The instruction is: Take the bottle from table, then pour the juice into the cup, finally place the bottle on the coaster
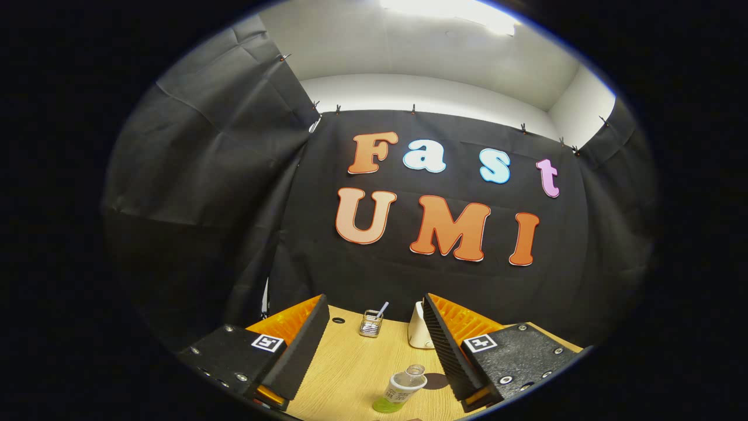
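A small clear bottle [401, 388] with a white label and green juice at its bottom stands on the wooden table [350, 362], between my fingers and nearer the right one. Its neck is open, with no cap. My gripper [374, 345] is open, and its black ribbed fingers [304, 345] stand wide apart on either side of the bottle without touching it. A dark round coaster [435, 382] lies on the table just right of the bottle, partly hidden by the right finger. A white cup [418, 328] stands farther back, against the right finger's tip.
A small glass container [371, 323] with a straw in it stands at the table's far side, beyond the fingers. A dark round hole [338, 320] sits in the tabletop to its left. Black cloth walls close in behind and to the sides.
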